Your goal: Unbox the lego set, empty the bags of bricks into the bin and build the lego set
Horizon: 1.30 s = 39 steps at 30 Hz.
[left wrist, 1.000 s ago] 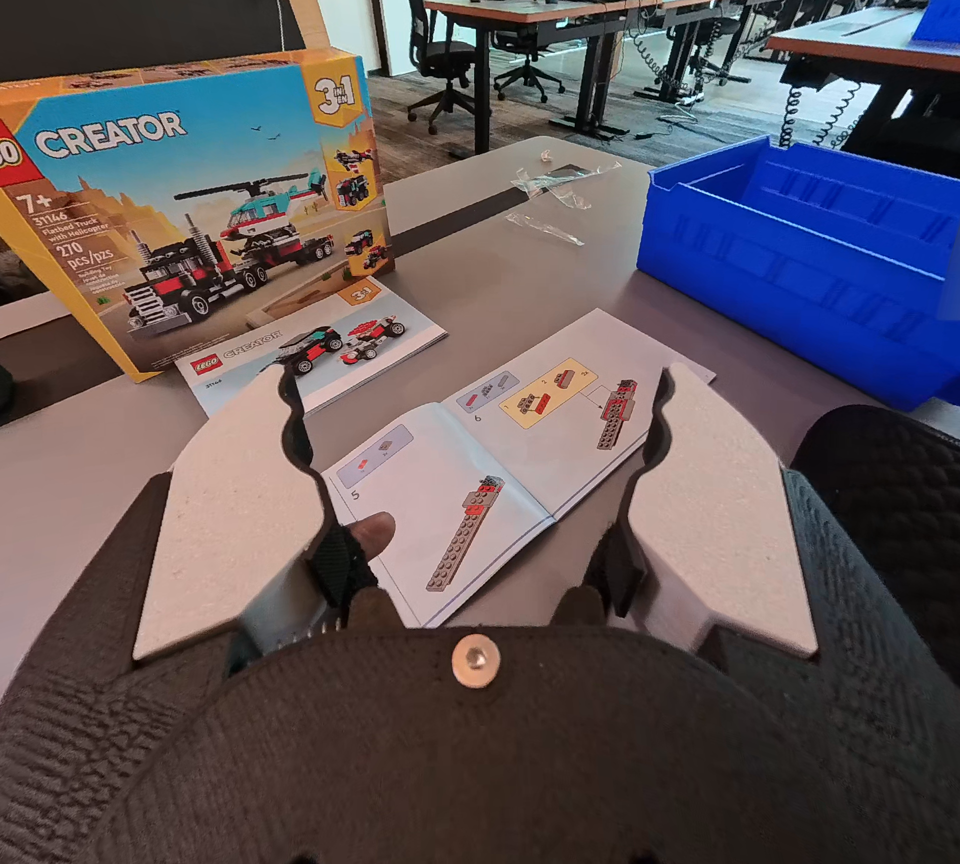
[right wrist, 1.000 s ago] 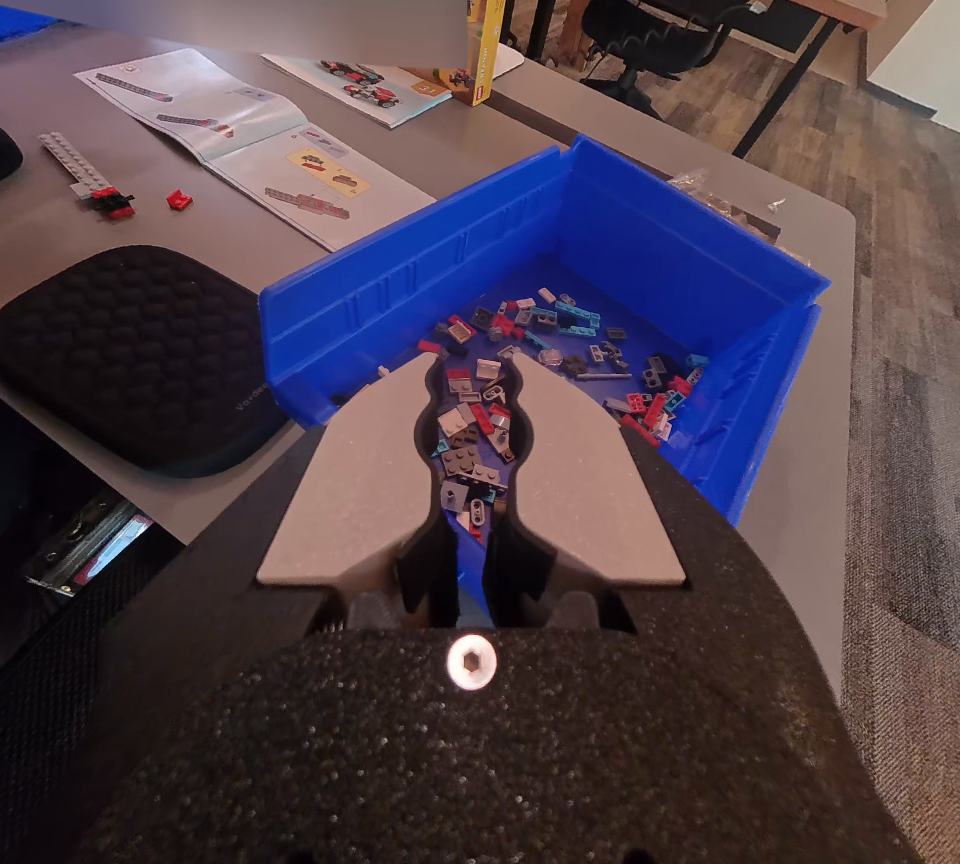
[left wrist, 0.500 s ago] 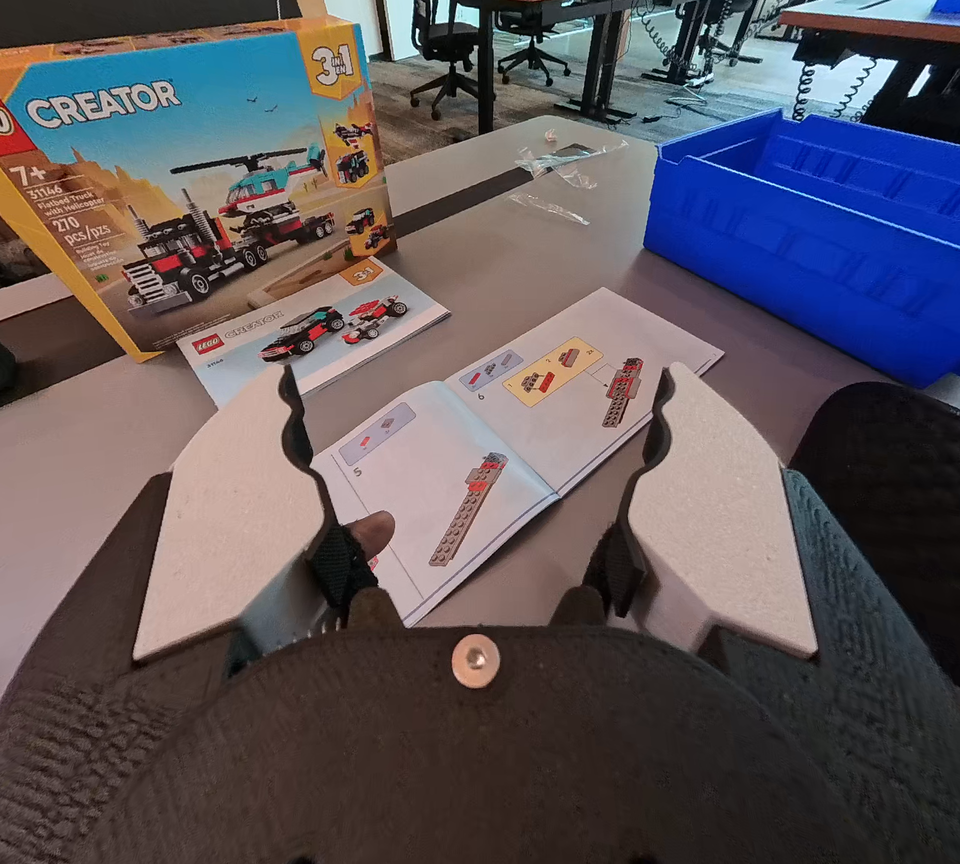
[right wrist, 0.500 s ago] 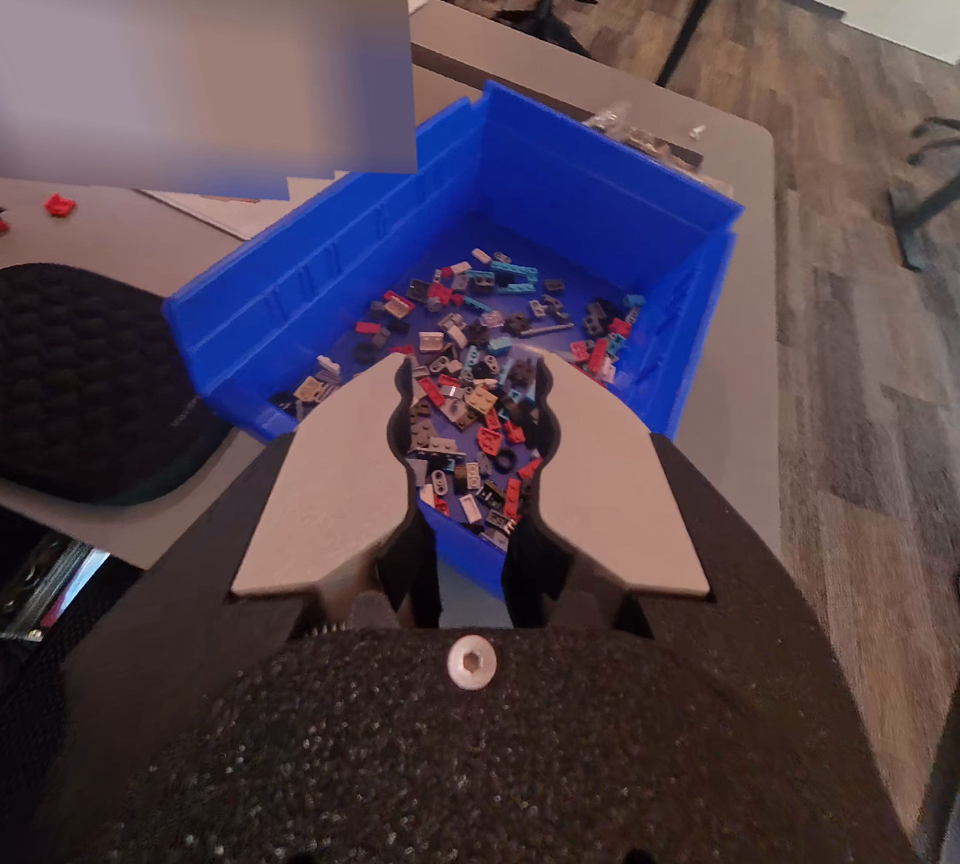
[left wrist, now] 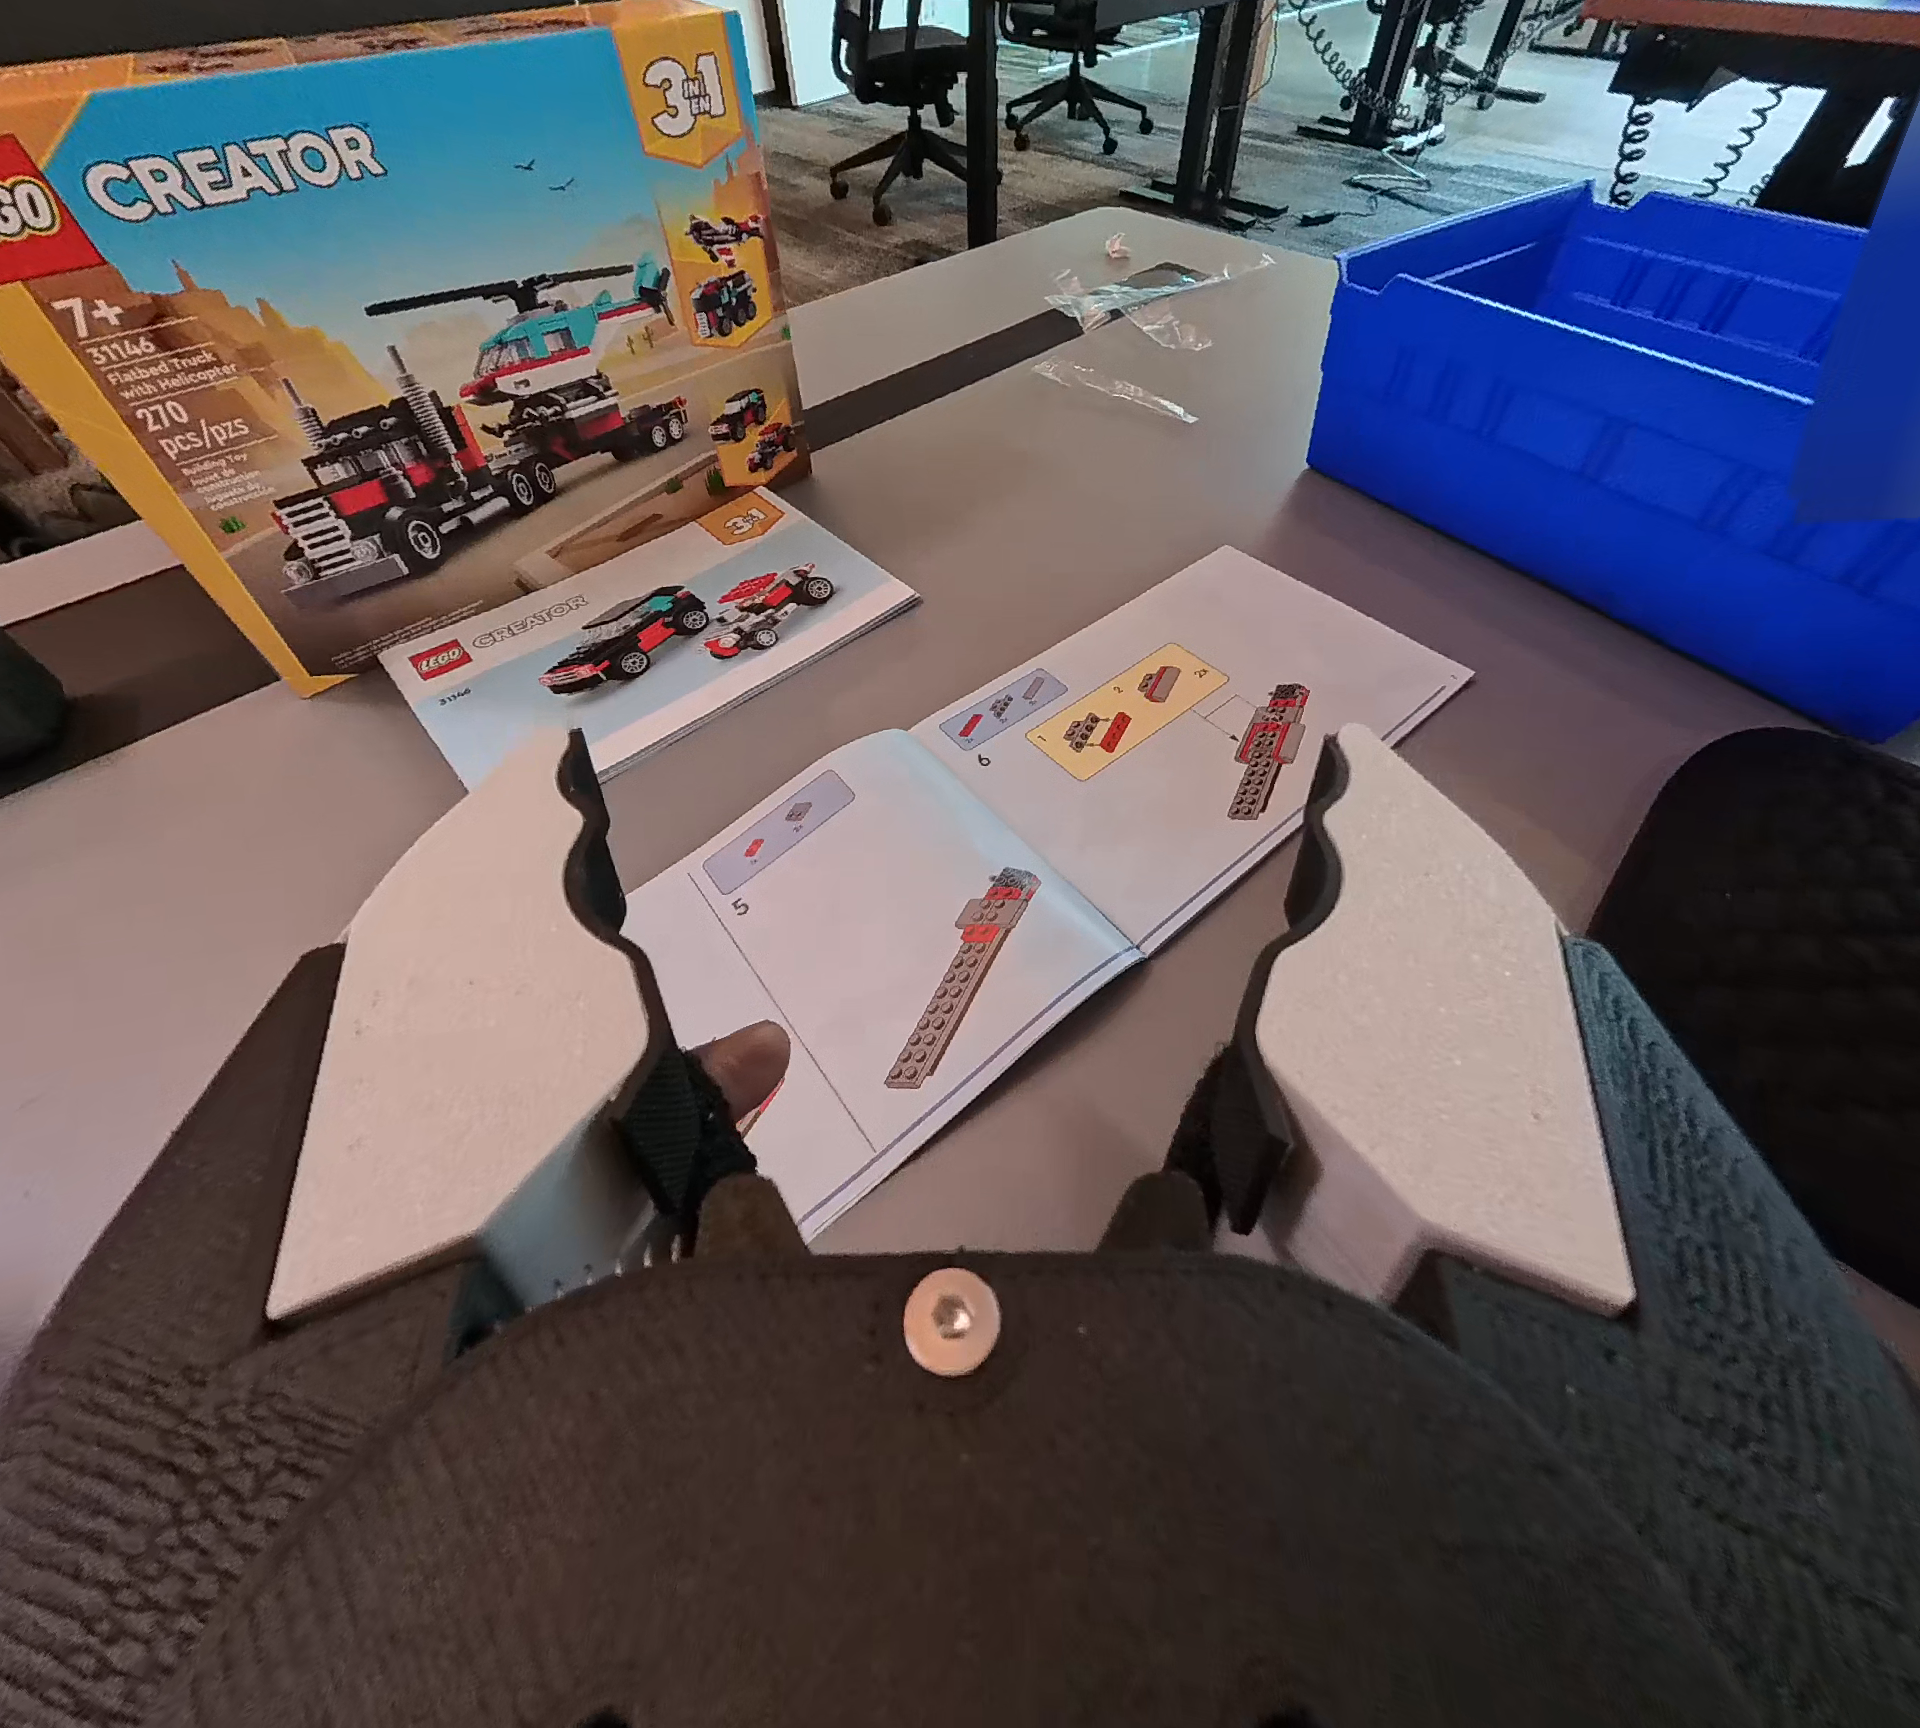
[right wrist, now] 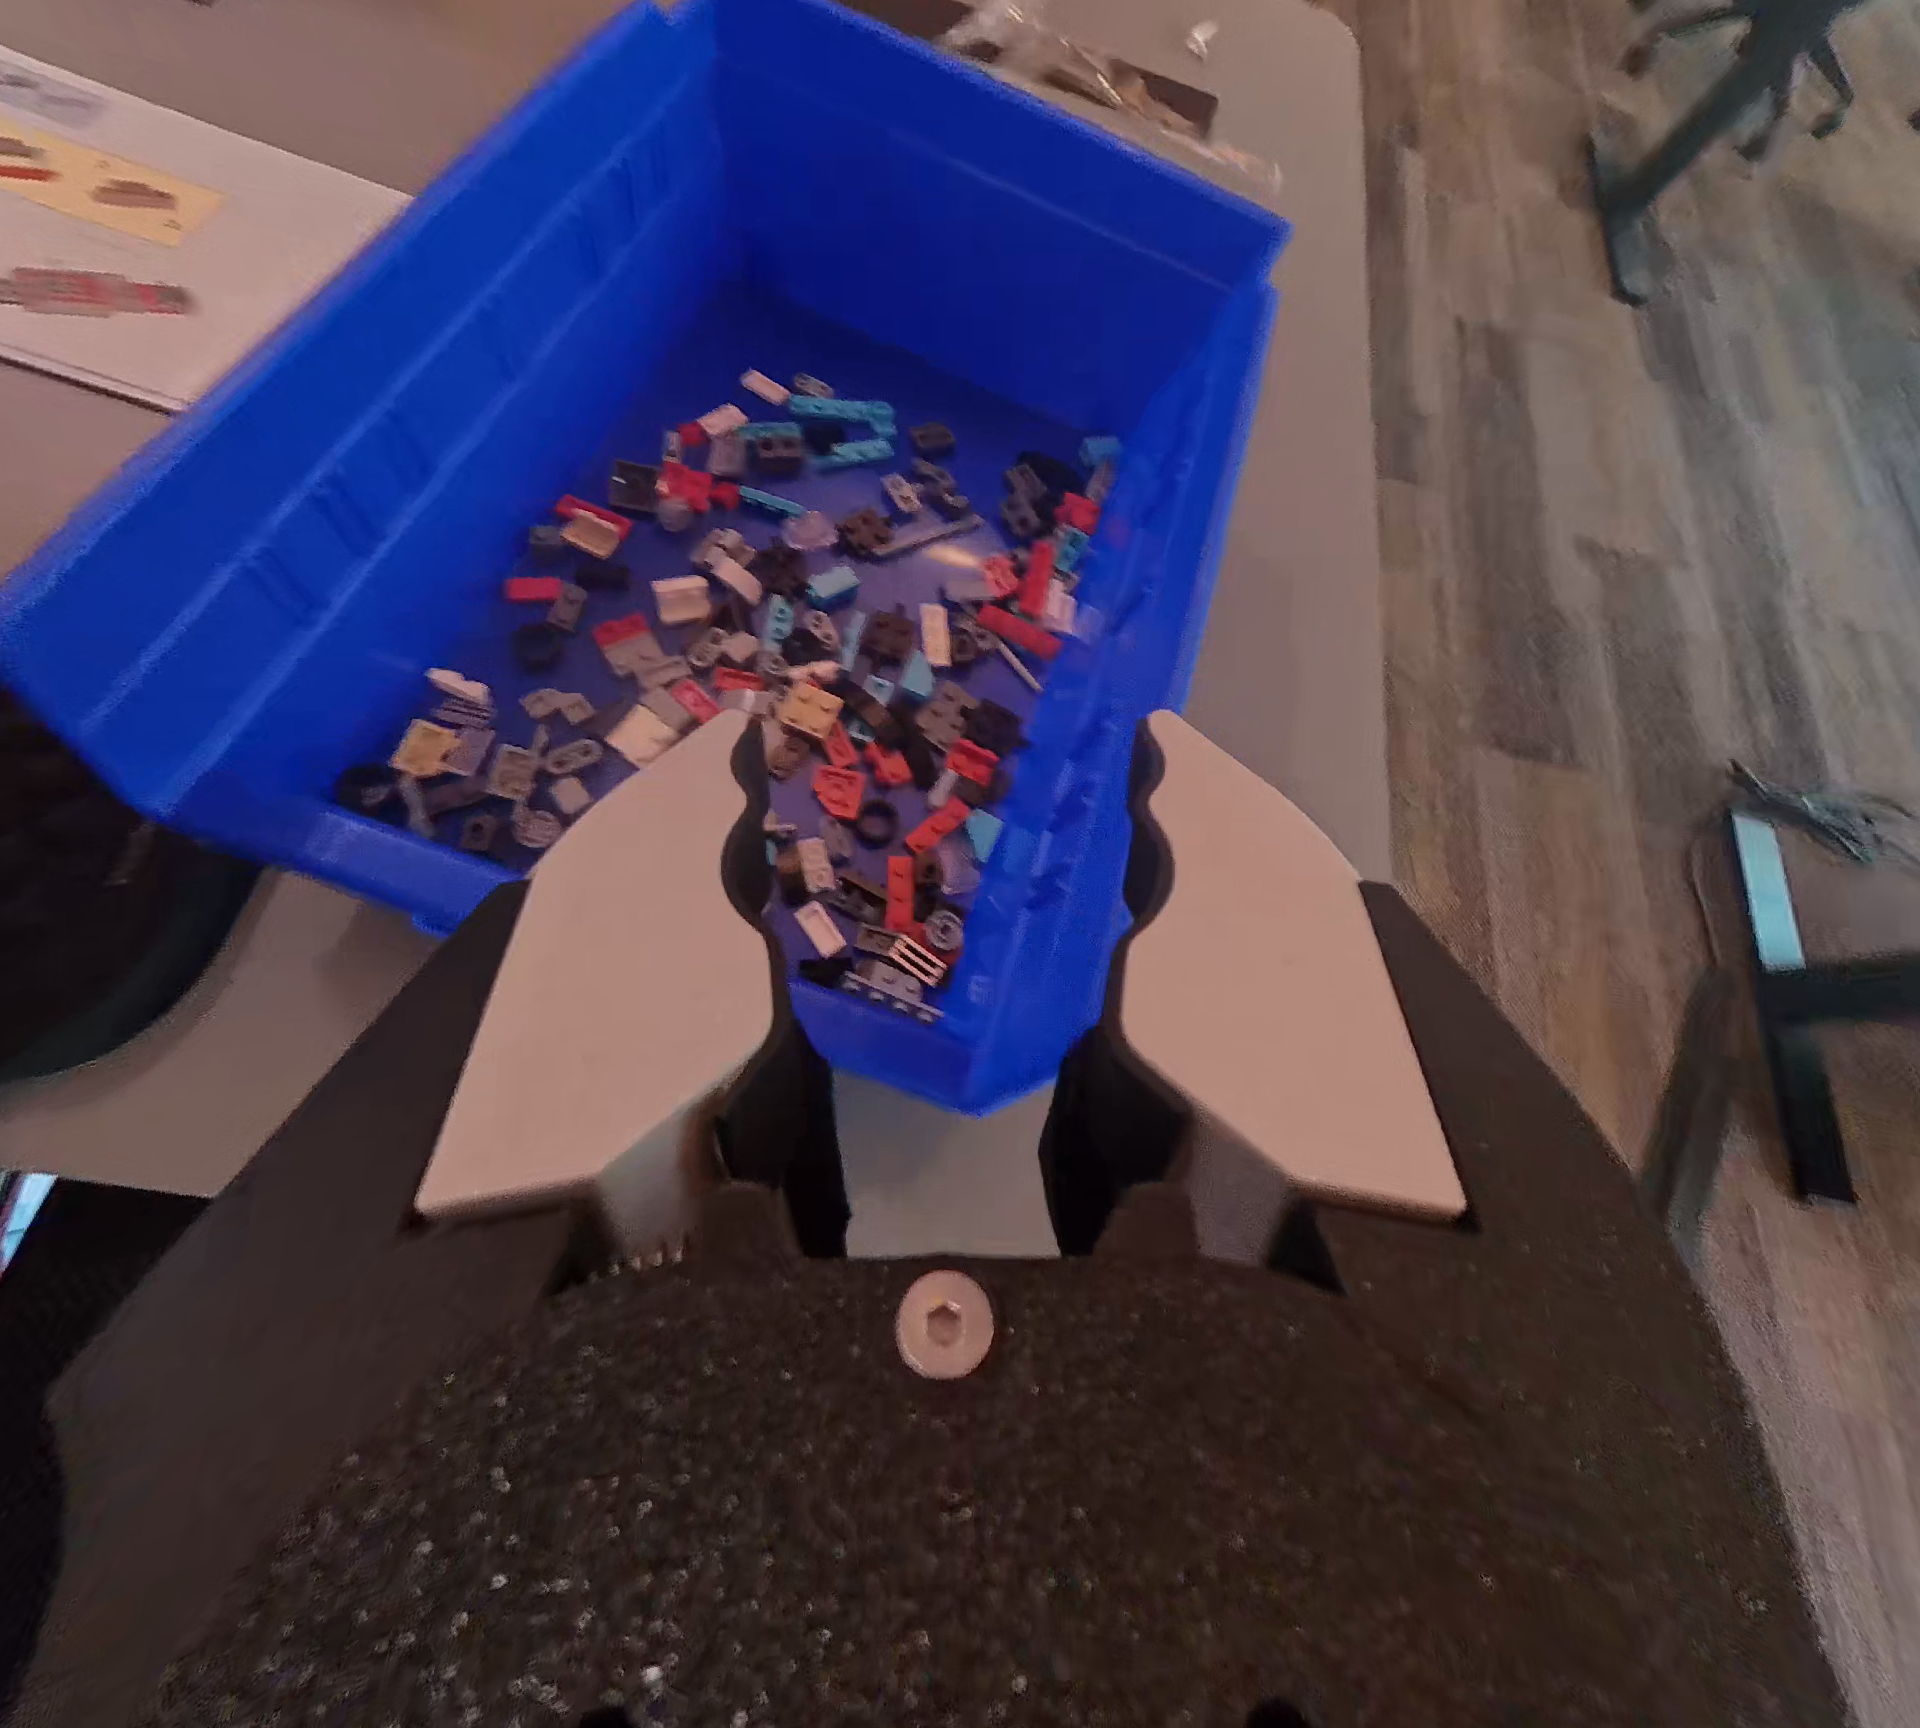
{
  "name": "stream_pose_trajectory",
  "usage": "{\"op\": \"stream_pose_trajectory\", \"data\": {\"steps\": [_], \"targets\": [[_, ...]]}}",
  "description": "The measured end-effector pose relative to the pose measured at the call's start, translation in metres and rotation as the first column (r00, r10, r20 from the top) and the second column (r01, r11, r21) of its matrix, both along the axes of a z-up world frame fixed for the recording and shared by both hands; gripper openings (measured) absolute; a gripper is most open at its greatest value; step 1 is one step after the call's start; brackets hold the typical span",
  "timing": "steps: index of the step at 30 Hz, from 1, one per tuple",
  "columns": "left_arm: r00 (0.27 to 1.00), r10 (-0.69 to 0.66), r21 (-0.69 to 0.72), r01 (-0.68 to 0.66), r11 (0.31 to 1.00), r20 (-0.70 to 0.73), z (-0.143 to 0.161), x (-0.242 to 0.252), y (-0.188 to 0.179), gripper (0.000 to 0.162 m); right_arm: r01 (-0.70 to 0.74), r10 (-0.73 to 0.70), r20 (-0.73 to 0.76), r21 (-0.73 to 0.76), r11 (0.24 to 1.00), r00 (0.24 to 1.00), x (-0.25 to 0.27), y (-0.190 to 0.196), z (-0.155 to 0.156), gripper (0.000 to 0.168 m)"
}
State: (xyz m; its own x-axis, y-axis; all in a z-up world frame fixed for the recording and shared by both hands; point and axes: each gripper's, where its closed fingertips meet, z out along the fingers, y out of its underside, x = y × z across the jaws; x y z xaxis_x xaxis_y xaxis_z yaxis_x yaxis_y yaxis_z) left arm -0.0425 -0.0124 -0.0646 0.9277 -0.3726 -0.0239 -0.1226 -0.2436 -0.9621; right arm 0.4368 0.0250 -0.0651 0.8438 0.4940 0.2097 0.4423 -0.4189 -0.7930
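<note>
The grey tabletop (left wrist: 1039,483) carries a blue bin (right wrist: 436,452), an open instruction booklet (left wrist: 1039,847), a closed booklet (left wrist: 665,639) just beside the upright box (left wrist: 395,328), a black pad (left wrist: 1787,951), and clear bags (left wrist: 1143,307).

Left wrist view: low over the grey table (left wrist: 1039,473), facing forward past the open instruction booklet (left wrist: 1039,847) toward the upright printed cardboard box (left wrist: 395,307) and office desks beyond. Right wrist view: higher, tilted steeply down, close above the rectangular blue plastic bin (right wrist: 343,483) of loose small bricks (right wrist: 790,639). Shared by both: bin (left wrist: 1600,431), booklet (right wrist: 135,265), table (right wrist: 1309,535).
</note>
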Motion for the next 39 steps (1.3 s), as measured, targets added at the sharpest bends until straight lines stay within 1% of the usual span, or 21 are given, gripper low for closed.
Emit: {"op": "stream_pose_trajectory", "data": {"steps": [3, 4, 5, 7, 11, 12, 13, 14, 15, 17, 20, 22, 23, 24, 26, 27, 29, 32, 37, 39], "targets": [[1.0, 0.003, 0.003, -0.003, 1.0, -0.007, 0.0, -0.003, -0.001, 0.125, 0.101, -0.095, 0.086, -0.071, 0.992, 0.992, 0.027, 0.012, -0.006, 0.07], [1.0, 0.004, 0.005, -0.004, 1.0, -0.006, 0.0, -0.004, -0.002, 0.125, 0.125, -0.114, 0.102, -0.111, 0.986, 0.988, 0.035, 0.018, -0.008, 0.068], [1.0, 0.004, 0.007, -0.004, 1.0, -0.004, 0.0, -0.005, -0.002, 0.125, 0.125, -0.11, 0.101, -0.16, 0.979, 0.989, 0.037, 0.024, -0.012, 0.066], [1.0, 0.008, 0.009, -0.008, 1.0, 0.004, -0.001, -0.007, -0.004, 0.125, 0.095, -0.078, 0.08, -0.245, 0.965, 0.994, 0.034, 0.038, -0.02, 0.056], [1.0, 0.019, 0.012, -0.02, 1.0, 0.011, -0.003, -0.011, -0.008, 0.125, 0.105, -0.029, 0.204, -0.374, 0.922, 0.979, 0.032, 0.061, -0.044, 0.053], [1.0, 0.021, 0.012, -0.022, 1.0, 0.01, -0.004, -0.012, -0.009, 0.125, 0.092, -0.007, 0.206, -0.408, 0.908, 0.979, 0.028, 0.065, -0.052, 0.047], [1.0, 0.023, 0.012, -0.024, 1.0, 0.009, -0.005, -0.014, -0.01, 0.125, 0.088, 0.011, 0.215, -0.446, 0.891, 0.977, 0.026, 0.068, -0.06, 0.038], [1.0, 0.027, 0.01, -0.027, 1.0, 0.009, -0.006, -0.015, -0.011, 0.125, 0.12, 0.012, 0.27, -0.466, 0.876, 0.963, 0.031, 0.071, -0.066, 0.024], [1.0, 0.03, 0.009, -0.03, 1.0, 0.01, -0.006, -0.018, -0.012, 0.125, 0.132, 0.031, 0.329, -0.462, 0.877, 0.944, 0.036, 0.074, -0.067, 0.018], [0.999, 0.036, 0.014, -0.036, 0.999, 0.015, -0.005, -0.022, -0.013, 0.125, 0.117, 0.047, 0.352, -0.431, 0.895, 0.935, 0.029, 0.079, -0.055, 0.014], [0.999, 0.043, 0.028, -0.043, 0.999, 0.025, -0.003, -0.026, -0.013, 0.124, 0.115, 0.013, 0.398, -0.296, 0.948, 0.917, 0.007, 0.08, -0.012, 0.008], [0.999, 0.042, 0.029, -0.043, 0.999, 0.031, -0.005, -0.027, -0.013, 0.124, 0.112, -0.009, 0.472, -0.19, 0.975, 0.881, -0.01, 0.078, 0.014, 0.006], [0.999, 0.042, 0.027, -0.043, 0.999, 0.032, -0.006, -0.028, -0.012, 0.124, 0.091, 0.004, 0.509, -0.162, 0.983, 0.861, -0.017, 0.079, 0.019, 0.007], [0.999, 0.042, 0.024, -0.043, 0.999, 0.034, -0.008, -0.028, -0.012, 0.124, 0.079, 0.019, 0.508, -0.17, 0.982, 0.861, -0.019, 0.082, 0.017, 0.007], [0.999, 0.036, 0.019, -0.037, 0.999, 0.037, -0.012, -0.028, -0.013, 0.124, 0.105, 0.021, 0.424, -0.272, 0.957, 0.906, -0.014, 0.085, 0.002, 0.007], [0.999, 0.035, 0.016, -0.036, 0.999, 0.033, -0.013, -0.029, -0.013, 0.124, 0.114, 0.011, 0.399, -0.288, 0.951, 0.917, -0.012, 0.086, -0.002, 0.006], [0.999, 0.045, 0.015, -0.045, 0.999, 0.015, -0.014, -0.033, -0.016, 0.124, 0.102, 0.007, 0.386, -0.262, 0.96, 0.922, -0.013, 0.086, -0.003, 0.006], [0.998, 0.057, 0.023, -0.057, 0.998, 0.027, -0.013, -0.039, -0.018, 0.124, 0.111, -0.004, 0.357, -0.278, 0.954, 0.934, -0.008, 0.088, -0.013, 0.008], [0.998, 0.05, 0.013, -0.051, 0.999, 0.035, -0.017, -0.04, -0.019, 0.124, 0.124, -0.004, 0.315, -0.361, 0.924, 0.949, 0.016, 0.097, -0.054, 0.015], [0.999, 0.047, 0.016, -0.048, 0.999, 0.025, -0.017, -0.039, -0.02, 0.124, 0.124, -0.013, 0.292, -0.365, 0.923, 0.956, 0.02, 0.1, -0.06, 0.018]]}}
